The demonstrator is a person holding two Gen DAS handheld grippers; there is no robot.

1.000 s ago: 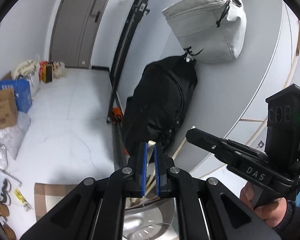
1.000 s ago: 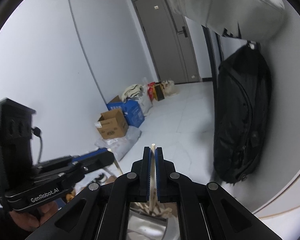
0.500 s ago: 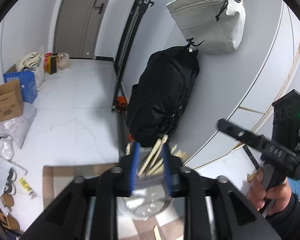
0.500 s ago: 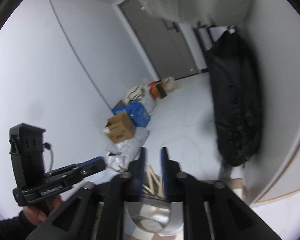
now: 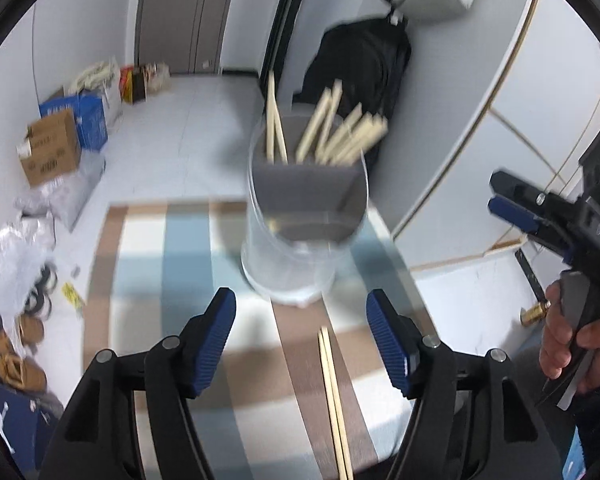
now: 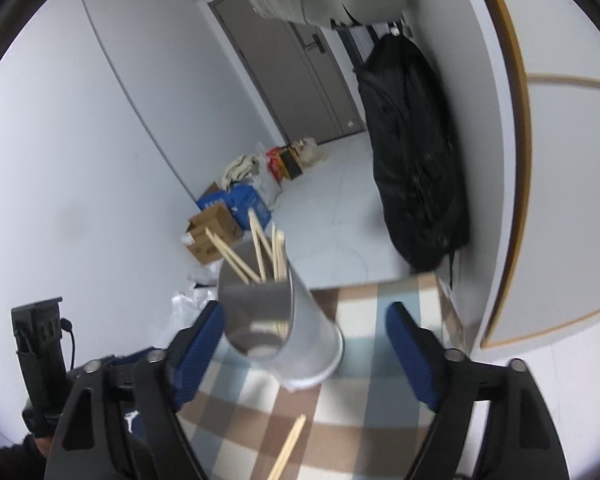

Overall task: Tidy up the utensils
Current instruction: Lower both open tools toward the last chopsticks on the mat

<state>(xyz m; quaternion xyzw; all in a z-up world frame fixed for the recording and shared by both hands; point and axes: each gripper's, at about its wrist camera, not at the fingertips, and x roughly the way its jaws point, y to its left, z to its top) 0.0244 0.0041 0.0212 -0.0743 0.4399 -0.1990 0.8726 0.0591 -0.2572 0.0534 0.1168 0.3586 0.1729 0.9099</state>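
Both my claws hang spread wide and empty above the checked tablecloth (image 5: 188, 240): my left gripper (image 5: 302, 338) over a loose pair of chopsticks (image 5: 332, 380), my right gripper (image 6: 304, 350) with its jaws either side of the pale cylindrical utensil holder (image 6: 300, 344). That holder (image 5: 300, 240) stands on the cloth with a bundle of wooden chopsticks (image 5: 332, 132) upright inside it, fanned against its rim. Beyond the table, a black bag (image 6: 412, 168) hangs against the wall.
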